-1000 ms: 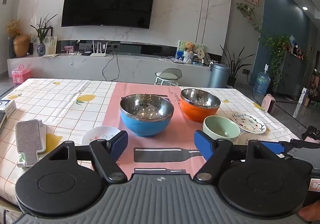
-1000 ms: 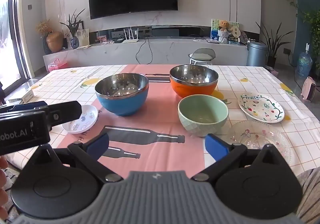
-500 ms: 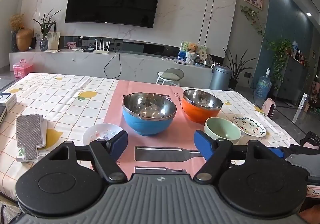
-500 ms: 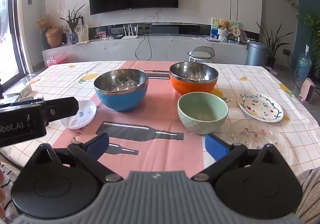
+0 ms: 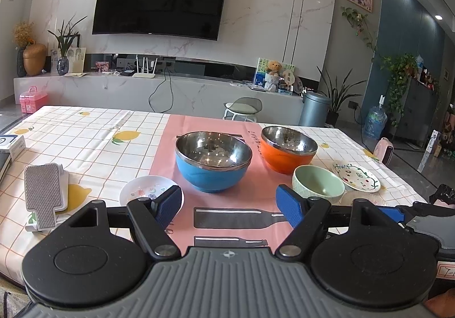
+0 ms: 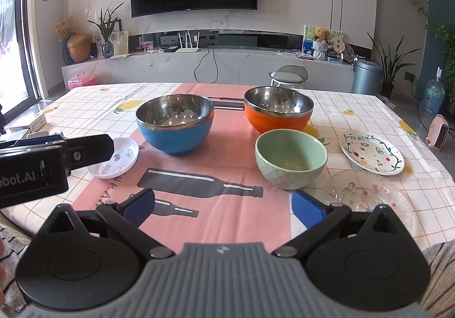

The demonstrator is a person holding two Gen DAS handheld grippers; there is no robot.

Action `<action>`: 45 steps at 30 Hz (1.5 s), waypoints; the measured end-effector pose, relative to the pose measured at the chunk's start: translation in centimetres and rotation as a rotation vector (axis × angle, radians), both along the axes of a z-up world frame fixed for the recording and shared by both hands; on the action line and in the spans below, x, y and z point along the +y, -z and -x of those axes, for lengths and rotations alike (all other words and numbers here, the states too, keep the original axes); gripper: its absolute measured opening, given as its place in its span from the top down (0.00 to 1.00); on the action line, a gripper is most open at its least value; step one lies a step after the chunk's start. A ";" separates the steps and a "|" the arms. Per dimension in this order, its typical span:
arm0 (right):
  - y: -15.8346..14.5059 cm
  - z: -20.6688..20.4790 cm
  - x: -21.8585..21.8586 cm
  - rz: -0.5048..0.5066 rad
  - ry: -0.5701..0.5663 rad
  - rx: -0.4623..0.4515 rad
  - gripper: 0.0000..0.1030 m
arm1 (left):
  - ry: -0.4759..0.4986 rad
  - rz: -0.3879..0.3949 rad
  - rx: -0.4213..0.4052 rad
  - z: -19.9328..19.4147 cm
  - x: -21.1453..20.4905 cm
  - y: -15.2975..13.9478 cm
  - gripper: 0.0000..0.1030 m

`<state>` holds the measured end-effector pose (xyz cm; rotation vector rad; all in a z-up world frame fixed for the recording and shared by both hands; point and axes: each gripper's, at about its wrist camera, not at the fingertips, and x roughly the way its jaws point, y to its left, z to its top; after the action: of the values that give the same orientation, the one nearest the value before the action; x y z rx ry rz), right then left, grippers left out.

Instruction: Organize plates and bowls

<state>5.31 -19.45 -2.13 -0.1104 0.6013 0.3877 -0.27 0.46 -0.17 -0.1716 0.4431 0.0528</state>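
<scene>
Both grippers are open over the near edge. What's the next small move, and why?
Probably ease the right gripper forward to the green bowl: it is the nearest bowl, just ahead of the right finger, and it looks small enough to nest in the orange bowl.

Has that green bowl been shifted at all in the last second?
No. The green bowl sits in the same spot beside the orange bowl and clear glass plate; only the cameras drifted.

You hold both grippers level above the table's near edge. Your left gripper [image 5: 229,205] has its jaws spread wide, gripping nothing. Your right gripper [image 6: 223,204] is likewise spread wide, beside it.
</scene>
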 end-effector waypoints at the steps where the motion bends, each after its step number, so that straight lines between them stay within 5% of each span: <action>1: 0.0 0.0 0.0 0.001 0.000 -0.001 0.03 | -0.003 0.002 -0.003 0.0 0.0 0.0 0.14; 45: 0.0 0.0 -0.1 -0.002 0.001 0.004 0.03 | -0.003 -0.008 0.012 0.2 -0.2 0.4 0.14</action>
<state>5.30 -19.53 -2.11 -0.1071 0.6049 0.3883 -0.42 0.29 -0.53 -0.1640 0.4544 0.0588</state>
